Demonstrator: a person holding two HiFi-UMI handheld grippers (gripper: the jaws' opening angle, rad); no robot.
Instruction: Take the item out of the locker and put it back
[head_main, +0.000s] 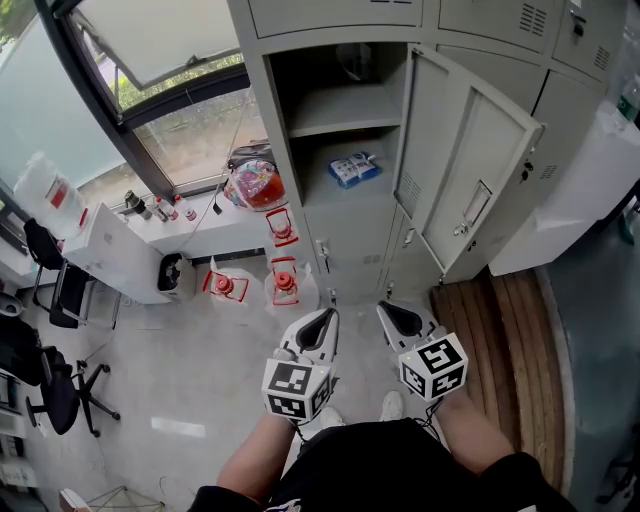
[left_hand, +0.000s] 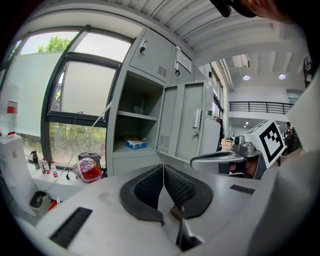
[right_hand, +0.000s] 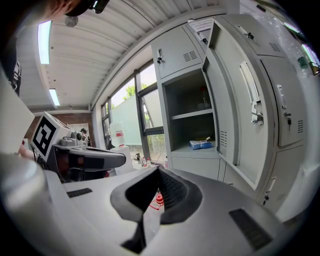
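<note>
The grey locker (head_main: 340, 215) stands ahead with its door (head_main: 470, 170) swung open to the right. A blue and white packet (head_main: 354, 168) lies on its lower shelf; it also shows in the left gripper view (left_hand: 135, 144) and the right gripper view (right_hand: 201, 144). My left gripper (head_main: 325, 318) and right gripper (head_main: 388, 312) are side by side in front of the person's body, well short of the locker. Both are shut with nothing between the pads (left_hand: 177, 186) (right_hand: 172, 189). Each one sees the other: the right gripper (left_hand: 220, 159) and the left gripper (right_hand: 95, 159).
Two clear water jugs with red caps (head_main: 284, 283) (head_main: 225, 285) stand on the floor left of the locker's foot. A red bag (head_main: 255, 185) sits on the window ledge. Wooden planking (head_main: 510, 340) lies at the right, a black chair (head_main: 60, 390) at the far left.
</note>
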